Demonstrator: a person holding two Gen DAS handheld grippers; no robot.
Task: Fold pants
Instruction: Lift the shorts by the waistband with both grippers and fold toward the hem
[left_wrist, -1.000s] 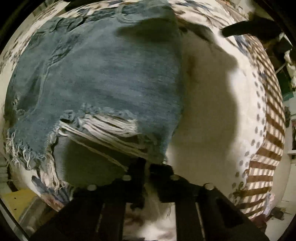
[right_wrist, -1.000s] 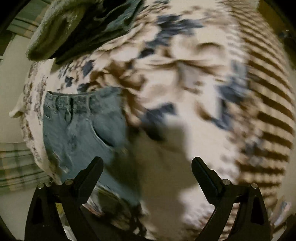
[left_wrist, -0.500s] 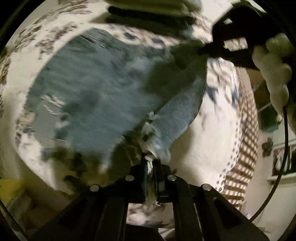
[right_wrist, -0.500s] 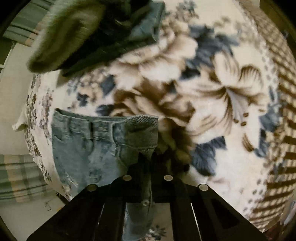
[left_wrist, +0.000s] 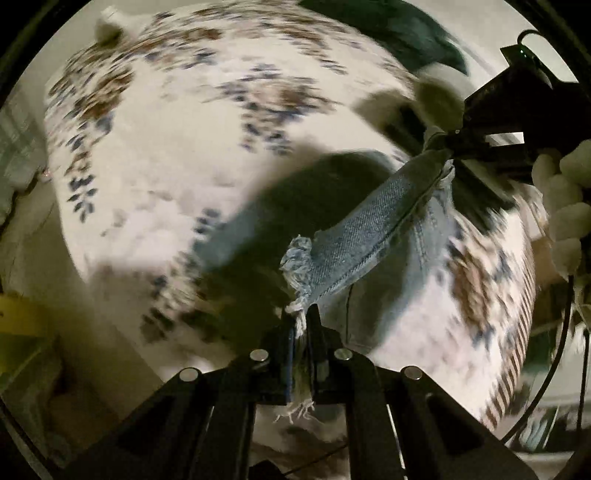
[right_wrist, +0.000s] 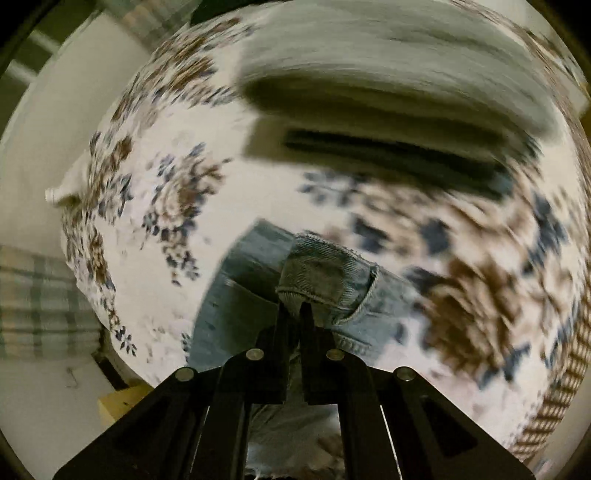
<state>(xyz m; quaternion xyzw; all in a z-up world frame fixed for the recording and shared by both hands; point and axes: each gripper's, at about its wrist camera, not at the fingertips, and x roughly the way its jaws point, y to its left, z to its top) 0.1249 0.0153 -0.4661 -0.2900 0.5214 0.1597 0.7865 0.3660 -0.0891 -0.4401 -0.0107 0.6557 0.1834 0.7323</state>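
The pants are light blue ripped jeans (left_wrist: 373, 236). My left gripper (left_wrist: 303, 325) is shut on their frayed hem and holds it above the floral blanket (left_wrist: 159, 155). The denim stretches taut from there up to my right gripper (left_wrist: 448, 144), seen at the upper right with a white-gloved hand behind it. In the right wrist view my right gripper (right_wrist: 293, 314) is shut on the jeans' waistband (right_wrist: 325, 273), and the rest of the jeans hangs below it. Both views are blurred by motion.
A stack of folded grey and dark clothes (right_wrist: 399, 92) lies at the far side of the blanket (right_wrist: 177, 192). A dark garment (left_wrist: 399, 33) lies at the top of the left wrist view. Plaid fabric (right_wrist: 40, 302) hangs left of the bed. A yellow object (left_wrist: 18, 321) sits low left.
The right gripper went from open to shut on the waistband. Both grippers have lifted the jeans off the blanket, and the denim now hangs stretched between them.
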